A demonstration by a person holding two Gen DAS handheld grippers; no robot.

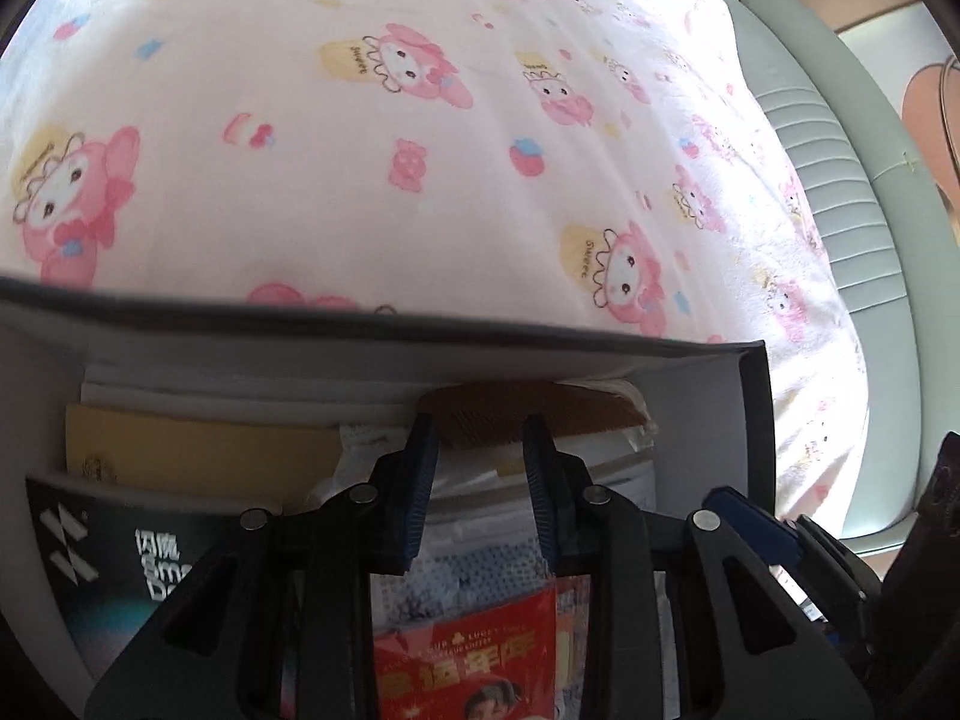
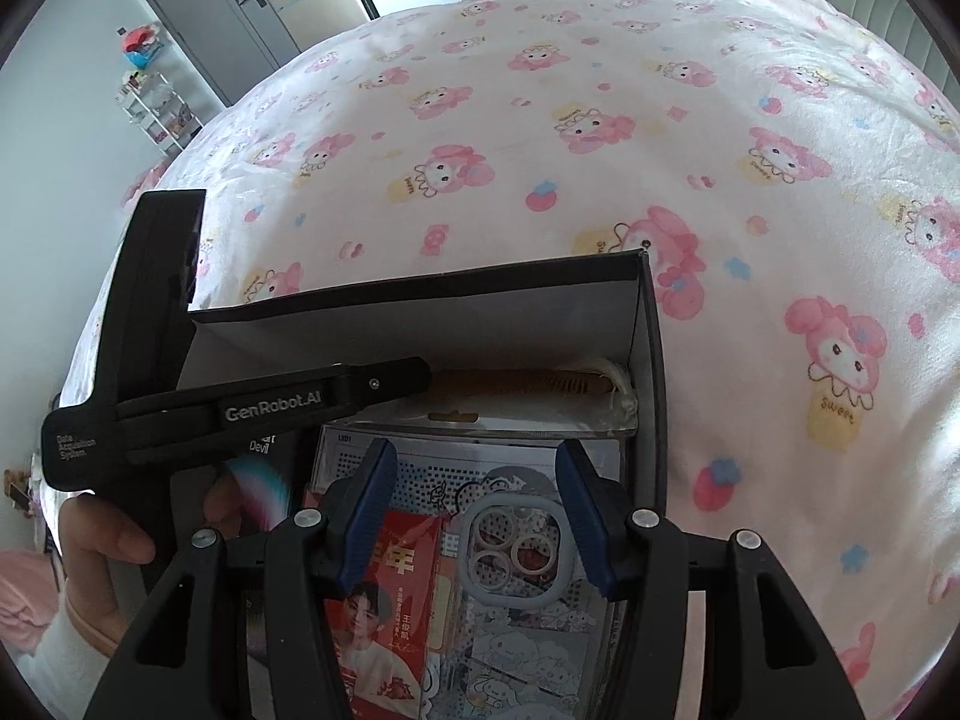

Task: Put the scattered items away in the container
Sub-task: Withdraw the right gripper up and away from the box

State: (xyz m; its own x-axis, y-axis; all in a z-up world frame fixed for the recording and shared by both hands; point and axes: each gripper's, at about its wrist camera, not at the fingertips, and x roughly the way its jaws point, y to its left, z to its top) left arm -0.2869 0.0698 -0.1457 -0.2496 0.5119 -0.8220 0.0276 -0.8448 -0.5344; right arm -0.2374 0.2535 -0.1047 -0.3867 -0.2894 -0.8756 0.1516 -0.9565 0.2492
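A dark open box [image 2: 420,294] lies on the bed with its white inside showing. It holds a wooden comb [image 2: 516,385] along the far wall, a grey phone case [image 2: 516,546] in clear packaging, a red packet [image 2: 384,600] and a black booklet [image 1: 108,558]. My left gripper [image 1: 480,456] reaches into the box with its jaws apart and nothing between them, its tips just short of the comb [image 1: 540,414]. My right gripper [image 2: 477,462] hangs open over the phone case, holding nothing.
The box rests on a pink cartoon-print blanket [image 2: 600,150] that covers the bed. A tan envelope [image 1: 198,450] lies in the box's left part. A hand [image 2: 102,546] holds the left gripper. A padded grey headboard [image 1: 840,192] runs along the right, and a shelf [image 2: 156,102] stands far left.
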